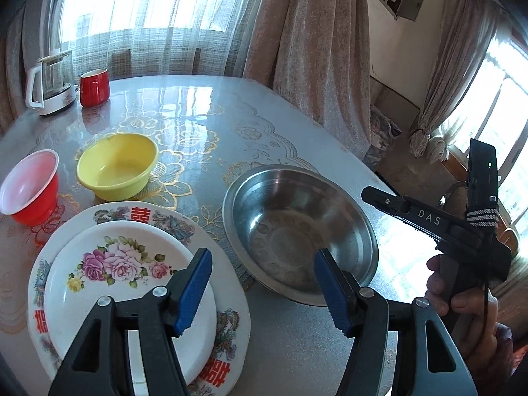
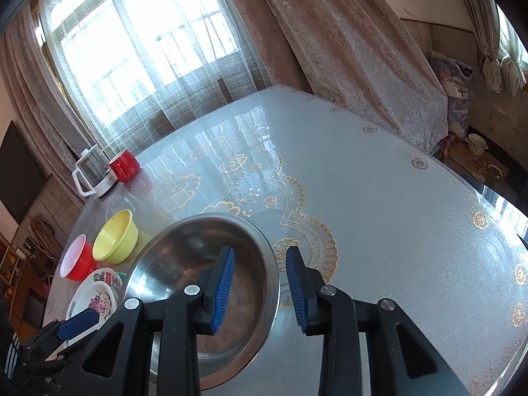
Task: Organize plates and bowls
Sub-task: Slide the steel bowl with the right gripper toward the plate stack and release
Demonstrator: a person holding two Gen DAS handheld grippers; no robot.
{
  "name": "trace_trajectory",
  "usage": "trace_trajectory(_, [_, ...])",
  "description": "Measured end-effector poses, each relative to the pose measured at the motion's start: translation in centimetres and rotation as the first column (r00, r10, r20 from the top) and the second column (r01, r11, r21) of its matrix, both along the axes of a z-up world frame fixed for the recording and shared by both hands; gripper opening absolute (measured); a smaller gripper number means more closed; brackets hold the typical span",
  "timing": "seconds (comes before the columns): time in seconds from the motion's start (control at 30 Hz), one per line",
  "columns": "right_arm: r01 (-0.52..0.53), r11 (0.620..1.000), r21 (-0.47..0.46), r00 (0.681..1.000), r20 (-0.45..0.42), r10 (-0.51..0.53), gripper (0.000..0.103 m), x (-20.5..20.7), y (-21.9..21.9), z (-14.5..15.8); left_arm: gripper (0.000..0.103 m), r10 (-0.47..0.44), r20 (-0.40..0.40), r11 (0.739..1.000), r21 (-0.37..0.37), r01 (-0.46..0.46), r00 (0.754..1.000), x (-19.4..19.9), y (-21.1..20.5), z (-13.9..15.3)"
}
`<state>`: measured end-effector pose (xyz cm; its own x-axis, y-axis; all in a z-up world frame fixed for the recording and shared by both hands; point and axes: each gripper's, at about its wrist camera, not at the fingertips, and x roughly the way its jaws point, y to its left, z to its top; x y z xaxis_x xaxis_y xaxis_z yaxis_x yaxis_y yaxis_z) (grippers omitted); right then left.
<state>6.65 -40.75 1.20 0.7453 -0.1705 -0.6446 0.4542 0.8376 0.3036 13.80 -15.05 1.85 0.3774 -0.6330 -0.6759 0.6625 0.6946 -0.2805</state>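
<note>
A small flowered plate (image 1: 109, 283) lies on a larger plate with red characters (image 1: 227, 340) at the table's near left. My left gripper (image 1: 264, 287) hovers open above the stack's right edge, with nothing between its blue pads. Right of it sits a steel bowl (image 1: 297, 227). My right gripper (image 2: 260, 287) is open over the steel bowl (image 2: 184, 264), straddling its right rim with one finger inside and one outside, neither pad pressing on it. A yellow bowl (image 1: 117, 165) and a red bowl (image 1: 29, 191) stand behind the plates.
A red mug (image 1: 94, 86) and a glass kettle (image 1: 52, 82) stand at the table's far left corner. The table edge (image 1: 379, 178) runs close behind the steel bowl on the right. A hand (image 1: 462, 297) holds the right gripper there. Curtains hang behind the table.
</note>
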Motion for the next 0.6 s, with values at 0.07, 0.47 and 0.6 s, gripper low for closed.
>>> trace_trajectory(0.07, [-0.009, 1.000, -0.001, 1.000, 0.009, 0.009, 0.033, 0.1, 0.2, 0.3, 0.064, 0.035, 0.016, 0.999, -0.007, -0.035, 0.999, 0.8, 1.4, 0.6])
trace_trajectory(0.47, [-0.276, 0.958, 0.074, 0.961, 0.059, 0.272, 0.036, 5.0, 5.5, 2.2, 0.056, 0.232, -0.054, 0.971, -0.042, -0.235, 0.971, 8.4, 9.3, 0.2])
trace_trajectory(0.6, [-0.368, 0.914, 0.168, 0.930, 0.077, 0.360, 0.036, 7.7, 7.8, 2.1, 0.044, 0.281, -0.142, 0.957, -0.028, -0.288, 0.949, 11.2, 11.0, -1.3])
